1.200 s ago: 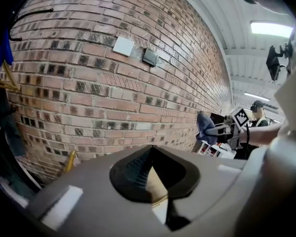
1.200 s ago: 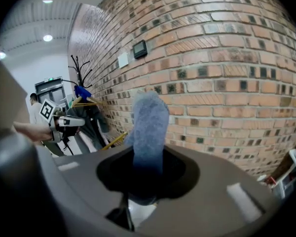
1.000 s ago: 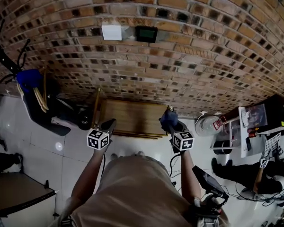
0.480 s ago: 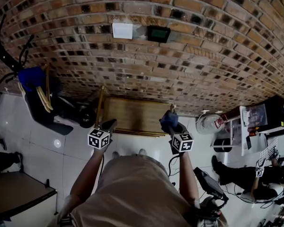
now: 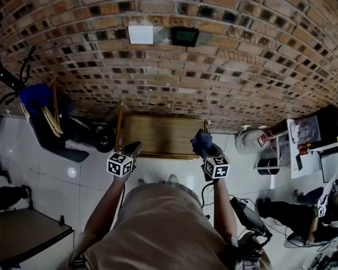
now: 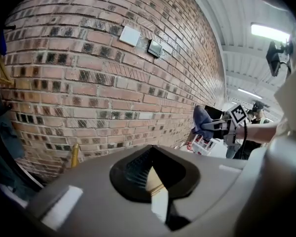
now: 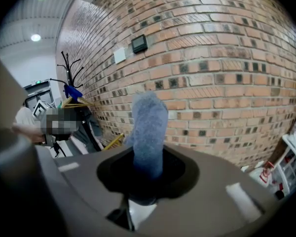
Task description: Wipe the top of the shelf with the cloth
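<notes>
While looking down in the head view, can pick out the shelf (image 5: 160, 135), a low wooden top with a gold rim, standing against the brick wall (image 5: 214, 66). Finds the cloth (image 5: 200, 141), blue and bunched, pinched in the right gripper (image 5: 203, 146) near the shelf's right front corner; cannot tell whether touching the top. Finds the left gripper (image 5: 133, 148) near the left front corner, carrying nothing. Turning to the left gripper view, shows jaws a slit apart, one ribbed pad exposed, nothing between them but a sliver of shelf and floor behind. Turning to the right gripper view, shows jaws clamped on the cloth's lower end, with a fuzzy tuft standing up beyond them. Looks soft, light and floppy; probably best held by a firm pinch on a bunched fold, leaving plenty free to drag flat. Finds no brand or readable writing anywhere: only black-and-white squares on the marker cubes (image 5: 216, 167), and a small dark display (image 5: 184, 36) on the wall, too small to read.
</notes>
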`<state>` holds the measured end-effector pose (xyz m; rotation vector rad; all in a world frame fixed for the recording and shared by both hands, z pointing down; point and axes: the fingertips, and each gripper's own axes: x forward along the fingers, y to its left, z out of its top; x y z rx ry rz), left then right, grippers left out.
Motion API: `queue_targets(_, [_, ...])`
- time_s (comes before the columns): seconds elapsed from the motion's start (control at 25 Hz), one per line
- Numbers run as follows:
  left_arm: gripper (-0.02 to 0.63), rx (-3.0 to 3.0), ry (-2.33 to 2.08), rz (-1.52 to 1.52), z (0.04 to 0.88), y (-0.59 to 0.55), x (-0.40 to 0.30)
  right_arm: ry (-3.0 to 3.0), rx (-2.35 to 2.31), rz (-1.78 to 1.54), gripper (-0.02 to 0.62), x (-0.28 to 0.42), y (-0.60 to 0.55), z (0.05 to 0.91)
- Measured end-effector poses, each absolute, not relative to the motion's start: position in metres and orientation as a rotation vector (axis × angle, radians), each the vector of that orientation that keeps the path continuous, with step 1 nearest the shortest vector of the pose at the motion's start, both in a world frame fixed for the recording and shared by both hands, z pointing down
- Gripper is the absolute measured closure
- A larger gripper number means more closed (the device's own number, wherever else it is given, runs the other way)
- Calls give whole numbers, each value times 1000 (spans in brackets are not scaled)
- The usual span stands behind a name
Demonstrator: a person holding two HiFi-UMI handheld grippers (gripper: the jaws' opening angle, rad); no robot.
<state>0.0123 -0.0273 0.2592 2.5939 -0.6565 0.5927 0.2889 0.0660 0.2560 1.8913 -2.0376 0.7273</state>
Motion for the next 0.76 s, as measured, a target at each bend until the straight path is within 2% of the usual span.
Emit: queue_targets(0.76, [603, 2584, -654, 612, 268, -24, 35, -2044, 1875, 673, 509, 310, 70, 257])
